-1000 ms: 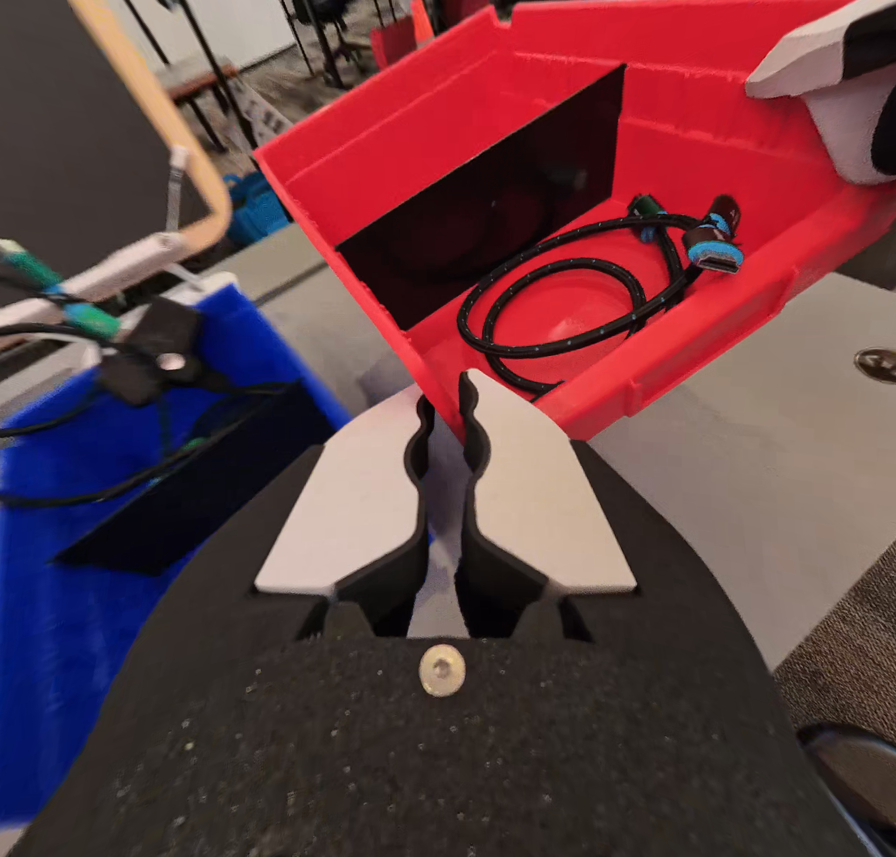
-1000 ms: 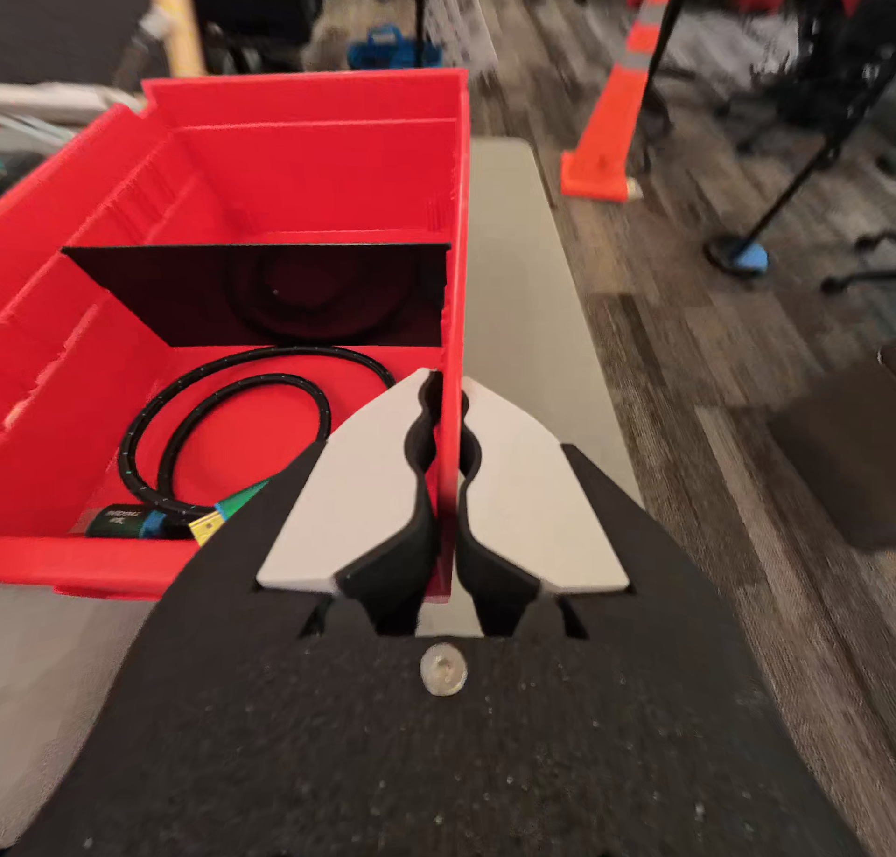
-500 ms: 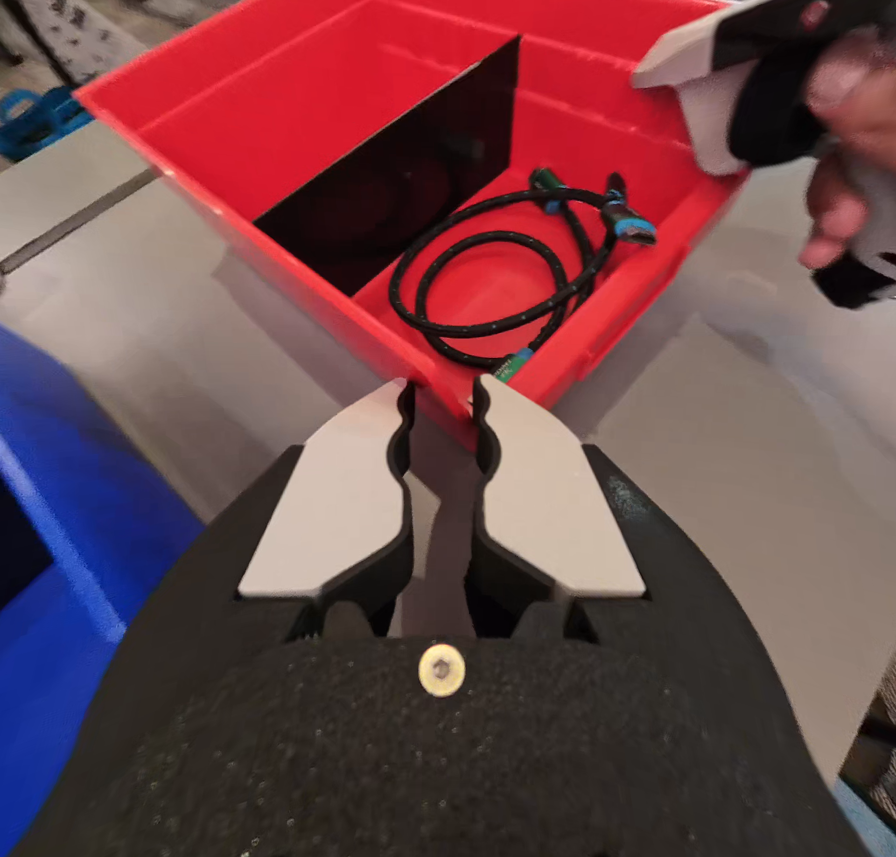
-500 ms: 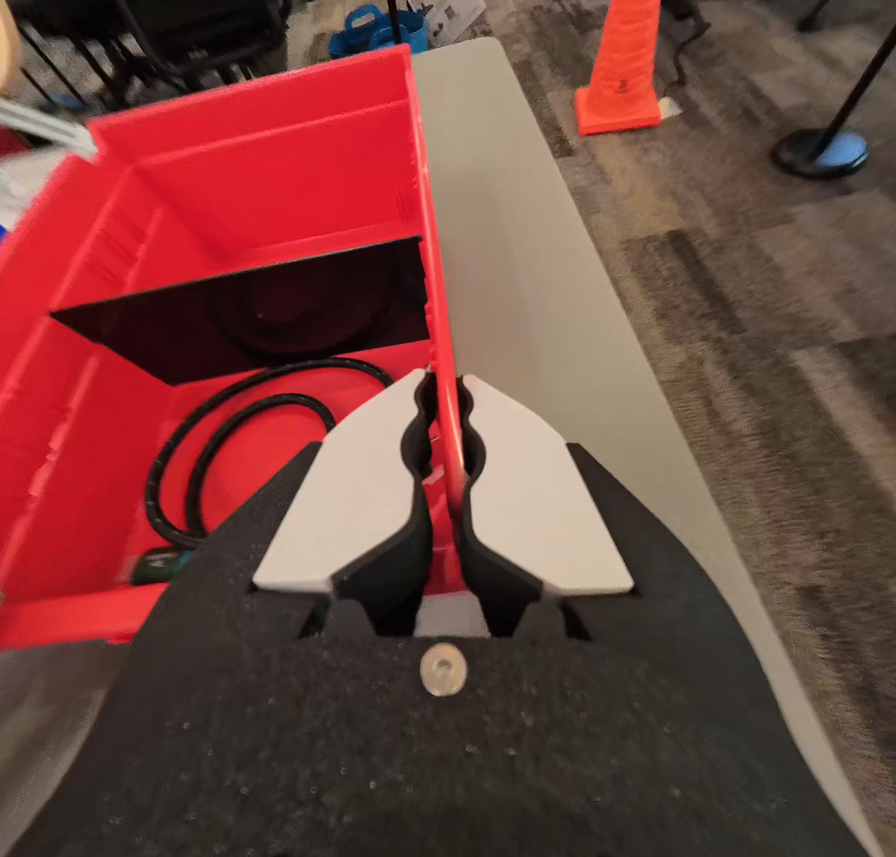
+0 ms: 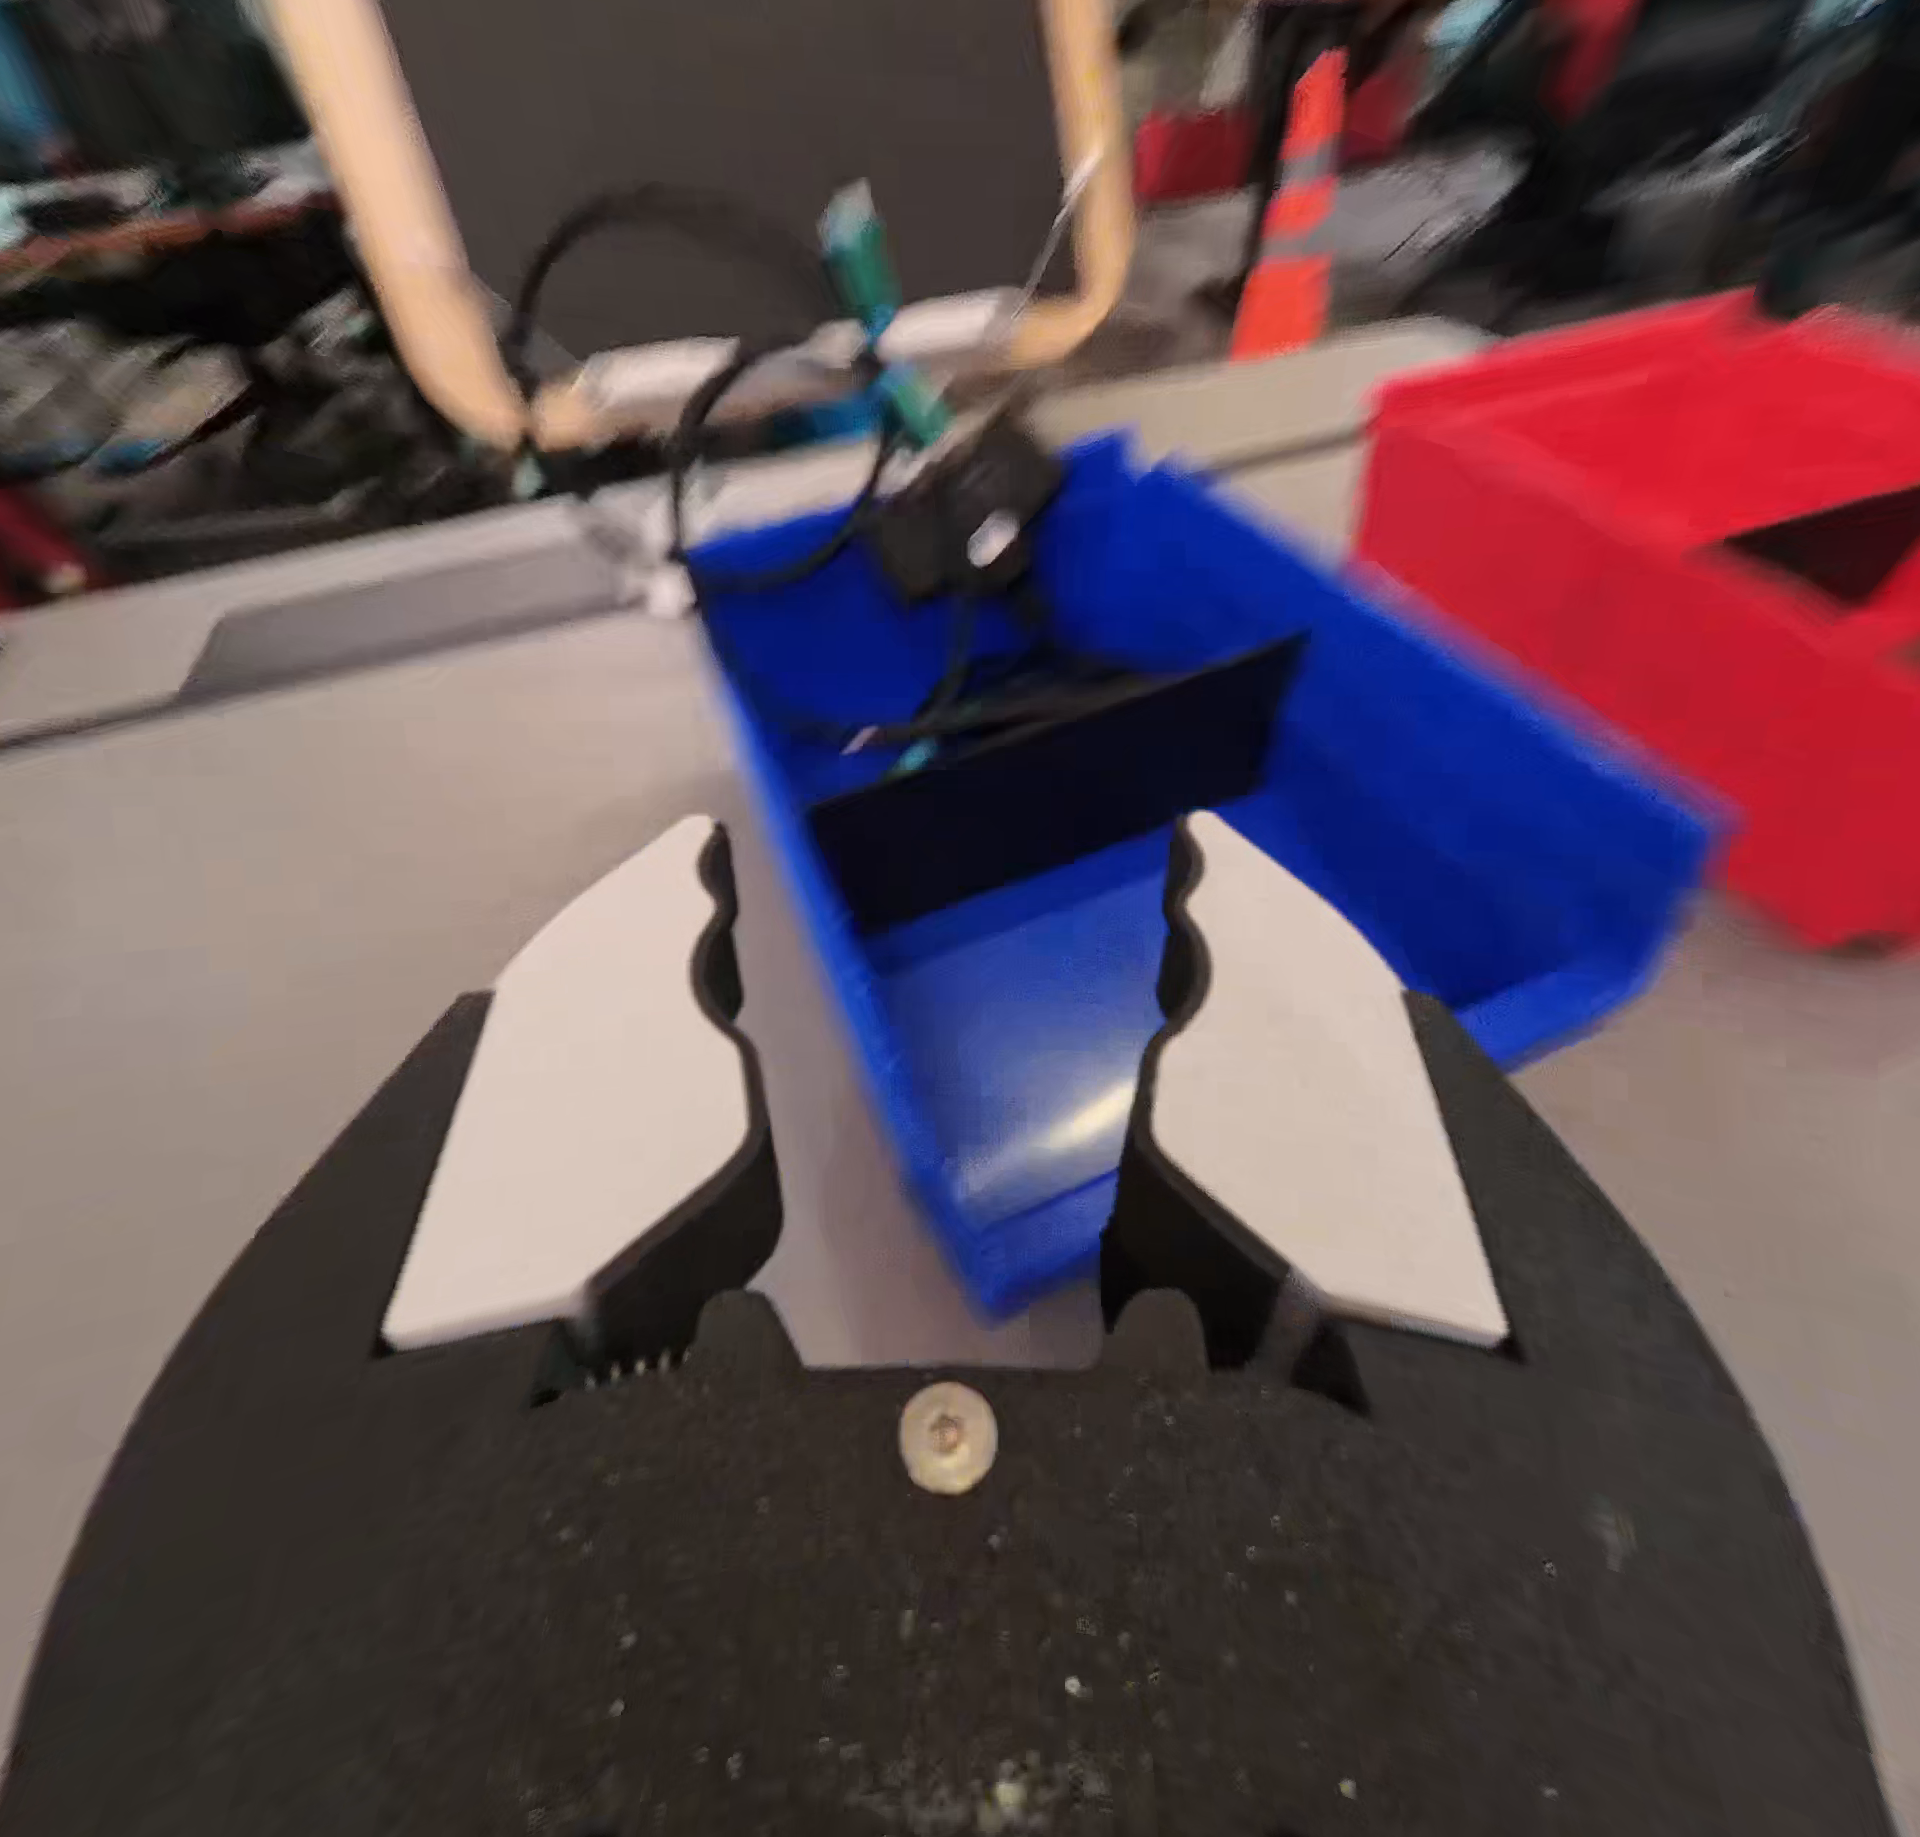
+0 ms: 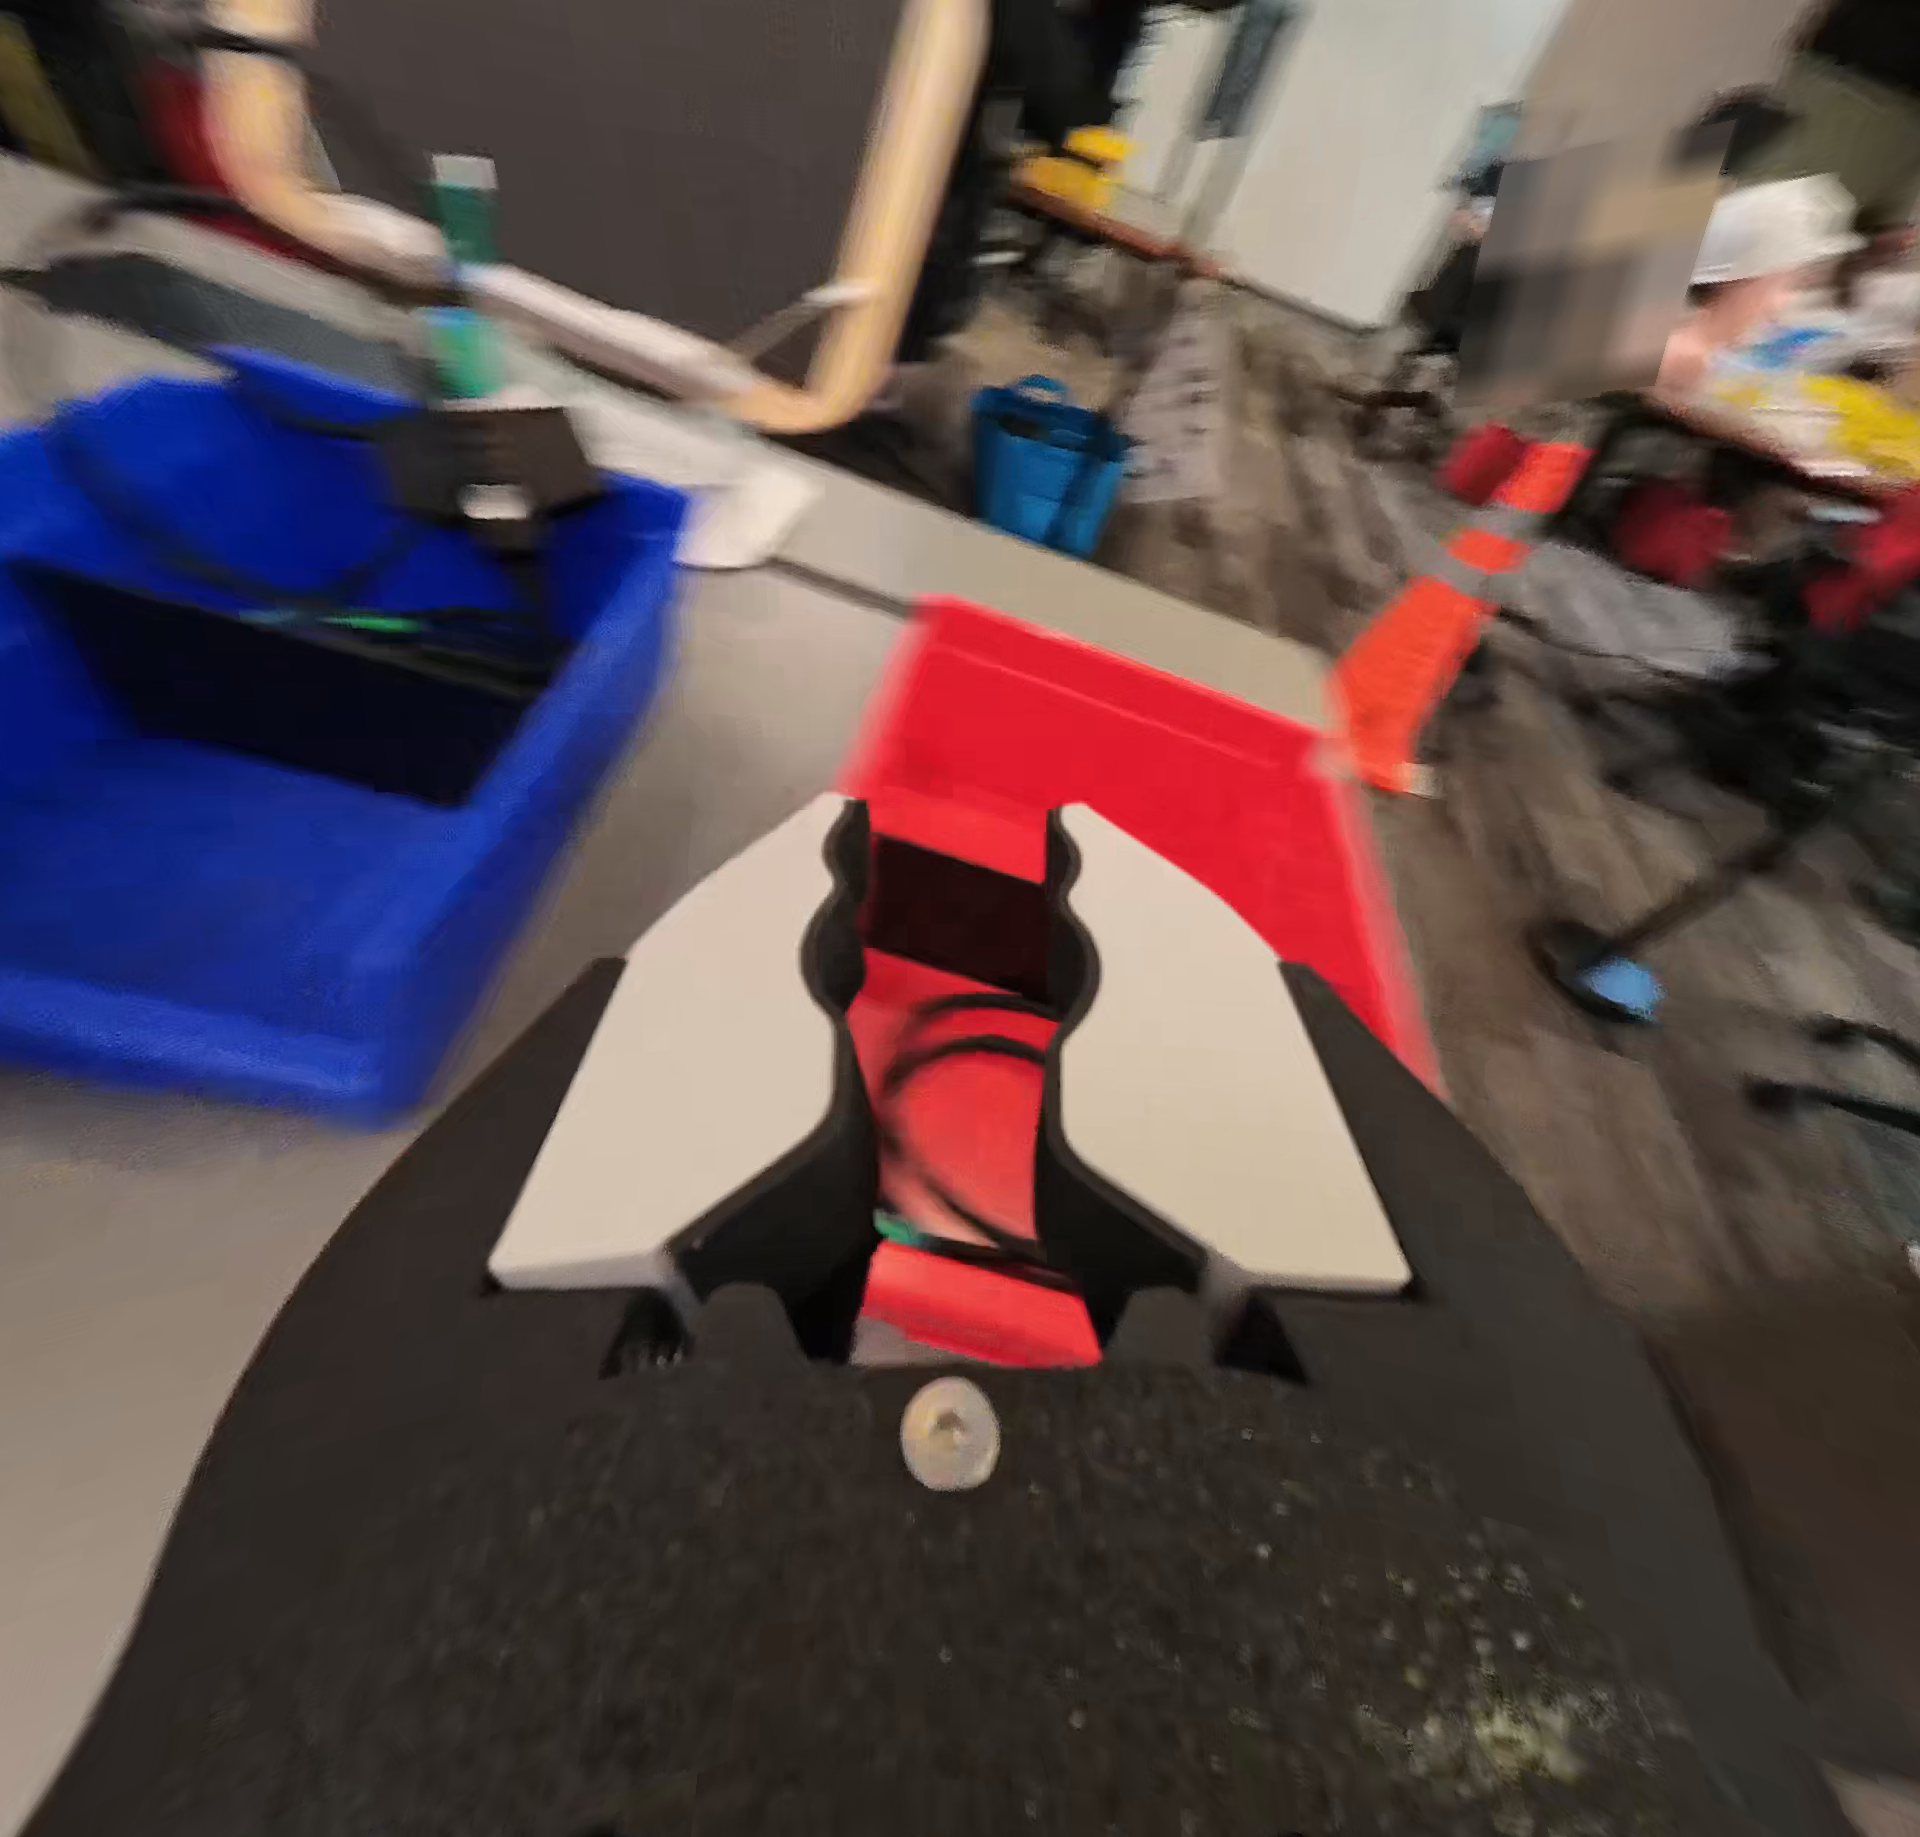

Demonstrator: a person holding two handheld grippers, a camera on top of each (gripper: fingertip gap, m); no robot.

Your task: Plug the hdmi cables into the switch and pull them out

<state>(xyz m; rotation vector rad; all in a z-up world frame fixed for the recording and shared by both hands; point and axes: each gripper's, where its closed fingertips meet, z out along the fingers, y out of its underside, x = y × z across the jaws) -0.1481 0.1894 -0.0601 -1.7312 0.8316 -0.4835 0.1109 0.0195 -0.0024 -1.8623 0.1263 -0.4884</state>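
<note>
Both views are blurred by motion. My left gripper (image 5: pixel 951 831) is open wide and empty, just in front of a blue bin (image 5: pixel 1455 748) with a black divider (image 5: pixel 1039 779). A small black box (image 5: pixel 956 520) with thin black cables and green plugs (image 5: pixel 862 249) sits at the bin's far rim. My right gripper (image 6: pixel 956 811) is open and empty over a red bin (image 6: pixel 1091 738). Between its fingers I see that bin's black divider (image 6: pixel 956 904) and a black braided cable (image 6: pixel 966 1018) on the bin floor. Neither gripper's pads touch anything.
The red bin (image 5: pixel 1610 561) stands right of the blue bin (image 6: pixel 260 904) on a grey table (image 5: pixel 312 904). A tan chair frame (image 5: pixel 364 177) stands behind the table. An orange cone (image 6: pixel 1423 644) stands on the floor beyond the table's right edge.
Both grippers were shut on the red bin's rim and wall; both have let go and opened. The left view swung to the blue bin, and the right gripper drew back over the red bin.
</note>
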